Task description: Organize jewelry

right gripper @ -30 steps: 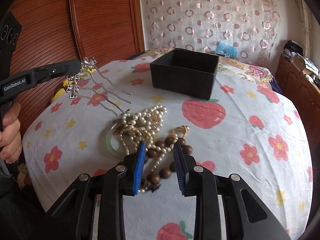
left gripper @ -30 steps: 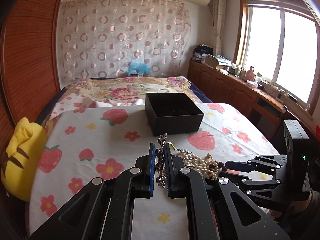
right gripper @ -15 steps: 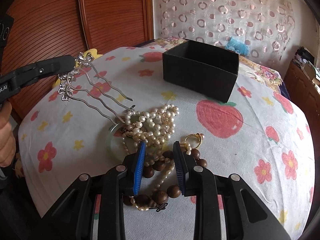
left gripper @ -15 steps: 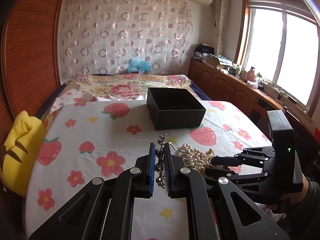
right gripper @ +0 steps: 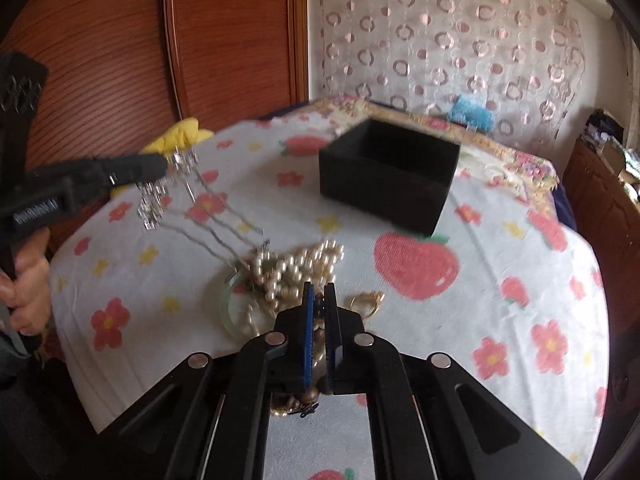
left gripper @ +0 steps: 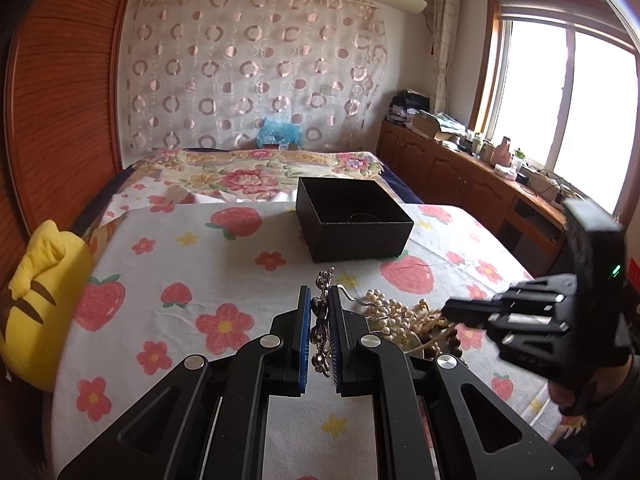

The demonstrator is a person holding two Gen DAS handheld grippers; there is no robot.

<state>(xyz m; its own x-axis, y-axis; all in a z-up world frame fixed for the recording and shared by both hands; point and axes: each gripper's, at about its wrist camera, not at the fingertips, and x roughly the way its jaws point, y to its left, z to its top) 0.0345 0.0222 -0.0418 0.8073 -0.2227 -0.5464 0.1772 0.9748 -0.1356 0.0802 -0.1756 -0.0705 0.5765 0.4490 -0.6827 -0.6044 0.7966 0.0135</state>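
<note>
Two pieces of jewelry are being picked out of a heap for transfer to the black box (left gripper: 354, 216), which stands open on the strawberry-print cloth (left gripper: 168, 264) farther along the bench. The left tool (left gripper: 320, 320) is closed on the ornate silver head of a hair comb (right gripper: 168, 188), whose long wavy prongs slope down toward the heap. The right tool (right gripper: 318, 312) has just been closing, and its blue pads (right gripper: 307, 332) are shown nearly together on a string of dark wooden beads (right gripper: 308, 398); a few beads and a small clasp hang below the jaws. The pearl necklace (right gripper: 296, 264), a pale green bangle (right gripper: 228, 308) and a gold ring (right gripper: 366, 300) lie tangled just beyond the right tool. The next move is judged to call for a slow lift, so that the wooden beads come free of the pearls, followed by a carry over the box rim and release. Inside the box only a thin dark loop can be made out. The pearls are glossy cream and uneven in size; the comb head is set with small sparkling flowers.
</note>
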